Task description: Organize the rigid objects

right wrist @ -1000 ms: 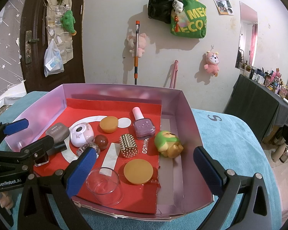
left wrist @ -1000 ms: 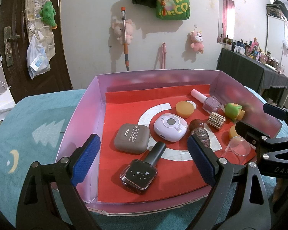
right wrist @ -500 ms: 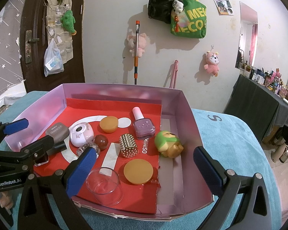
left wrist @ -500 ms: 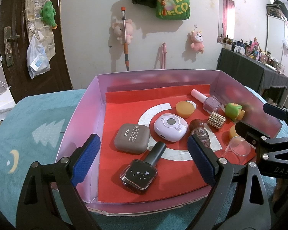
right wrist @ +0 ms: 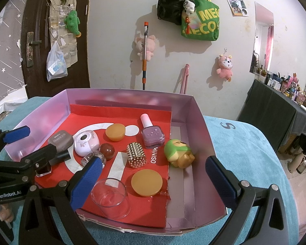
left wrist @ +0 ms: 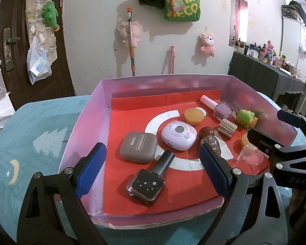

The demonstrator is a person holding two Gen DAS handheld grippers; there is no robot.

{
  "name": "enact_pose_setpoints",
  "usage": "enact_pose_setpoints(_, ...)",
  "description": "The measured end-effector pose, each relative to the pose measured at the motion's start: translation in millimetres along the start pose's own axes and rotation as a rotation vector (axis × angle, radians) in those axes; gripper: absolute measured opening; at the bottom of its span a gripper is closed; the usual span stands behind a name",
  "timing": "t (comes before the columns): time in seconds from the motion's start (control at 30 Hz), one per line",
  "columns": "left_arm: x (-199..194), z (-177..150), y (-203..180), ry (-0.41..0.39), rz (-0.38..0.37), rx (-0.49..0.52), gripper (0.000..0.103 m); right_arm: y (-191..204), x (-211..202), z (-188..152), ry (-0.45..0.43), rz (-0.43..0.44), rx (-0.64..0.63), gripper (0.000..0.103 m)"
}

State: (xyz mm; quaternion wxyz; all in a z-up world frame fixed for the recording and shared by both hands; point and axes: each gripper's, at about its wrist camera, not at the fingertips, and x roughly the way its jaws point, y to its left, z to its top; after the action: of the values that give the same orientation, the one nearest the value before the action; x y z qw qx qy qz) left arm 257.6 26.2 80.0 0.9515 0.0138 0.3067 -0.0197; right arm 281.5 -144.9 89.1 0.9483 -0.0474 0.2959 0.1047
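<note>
A pink-walled box [left wrist: 85,120] [right wrist: 202,134] with a red floor holds several small items. My left gripper [left wrist: 153,171] hangs open over its near left part, above a black nail polish bottle [left wrist: 149,180] and close to a grey case [left wrist: 138,147] and a white round device [left wrist: 178,135]. My right gripper [right wrist: 153,181] is open over the near right part, above a clear glass cup [right wrist: 110,197] and an orange disc [right wrist: 146,182]. A lilac polish bottle [right wrist: 152,133], gold studded cylinder [right wrist: 136,154], green toy [right wrist: 178,153], orange dome [right wrist: 115,131] and brown ball [right wrist: 107,150] lie farther in.
The box rests on a teal cloth [left wrist: 30,134] with tree and moon prints. Behind it is a wall with hung bags and plush toys, a dark door [left wrist: 8,40] at left, and a cluttered dark dresser [right wrist: 279,106] at right.
</note>
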Motion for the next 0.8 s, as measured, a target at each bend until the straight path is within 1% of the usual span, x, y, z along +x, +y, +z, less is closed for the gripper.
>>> enact_pose_setpoints(0.07,-10.6,-0.9,-0.4,0.008,0.001,0.004,0.093,-1.1,-1.1,0.0,0.007,0.003,0.006,0.103)
enact_pose_setpoints(0.13,-28.2,-1.8,1.3,-0.004,-0.025,-0.009,0.093,-4.6,-8.0,-0.6,0.022,0.021,0.029,0.103)
enact_pose_setpoints(0.17,-36.2,-2.9,2.0,-0.01,-0.027,-0.012,0.093,-6.8,-16.2,-1.3,0.016,0.038,0.048,0.103)
enact_pose_setpoints(0.23,-51.8,-4.9,1.9,-0.015,-0.011,-0.011,0.093,-9.9,-35.5,-3.0,-0.008,0.046,0.068,0.103)
enact_pose_setpoints(0.3,-67.0,-8.1,1.2,-0.015,-0.008,-0.006,0.093,-11.7,-52.3,-5.3,-0.006,0.046,0.074,0.103)
enact_pose_setpoints(0.4,-87.4,-15.3,-1.9,-0.004,0.007,0.001,0.093,-14.0,-78.2,-14.3,-0.009,0.068,0.097,0.103)
enact_pose_setpoints(0.47,-96.5,-24.1,-5.0,0.028,0.027,0.008,0.093,-11.4,-90.5,-21.9,0.012,0.069,0.094,0.103)
enact_pose_setpoints(0.5,-99.8,-29.6,-5.8,0.043,0.026,0.007,0.093,-9.7,-95.0,-26.8,0.032,0.062,0.09,0.103)
enact_pose_setpoints(0.6,-99.8,-48.6,-7.5,0.126,-0.009,-0.016,0.093,-6.6,-101.5,-46.1,0.1,0.058,0.082,0.103)
enact_pose_setpoints(0.63,-96.3,-56.2,-9.1,0.166,-0.021,-0.022,0.093,-6.1,-101.4,-51.9,0.12,0.061,0.083,0.103)
enact_pose_setpoints(0.7,-89.4,-66.9,-12.2,0.213,-0.027,-0.032,0.093,-6.1,-97.3,-66.4,0.169,0.068,0.097,0.103)
enact_pose_setpoints(0.8,-79.1,-80.6,-15.8,0.257,-0.014,-0.048,0.093,-3.8,-82.3,-85.6,0.261,0.043,0.093,0.103)
